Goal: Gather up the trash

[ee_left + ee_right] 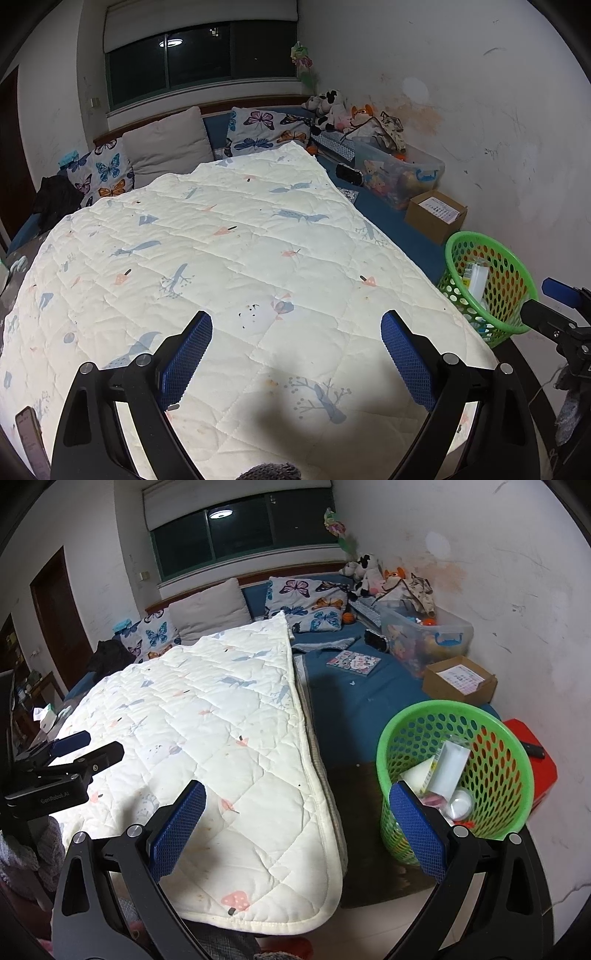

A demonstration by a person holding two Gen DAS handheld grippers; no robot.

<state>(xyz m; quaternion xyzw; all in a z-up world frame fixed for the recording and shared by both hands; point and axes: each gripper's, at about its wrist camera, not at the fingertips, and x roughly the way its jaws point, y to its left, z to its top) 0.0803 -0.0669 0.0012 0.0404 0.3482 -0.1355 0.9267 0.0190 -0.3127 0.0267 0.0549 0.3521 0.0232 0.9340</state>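
A green perforated basket [491, 731] stands on the blue bed sheet beside the quilt, holding a white carton [450, 766], a round white lid [460, 803] and other scraps. The same basket [509, 273] shows at the right of the left wrist view. My right gripper [299, 818] is open with nothing between its blue pads, its right finger [415, 832] just in front of the basket. Over the cream patterned quilt [236, 258] hovers my left gripper [297, 354], open and empty. The left gripper [77, 753] also appears at the left edge of the right wrist view.
Butterfly pillows [314, 602] and a grey pillow [210, 609] line the headboard. A clear toy bin [424, 635], a cardboard box [460, 683] and a booklet [354, 662] lie on the blue sheet. A red stool [543, 771] stands right of the basket. A phone [31, 439] lies at the quilt's left corner.
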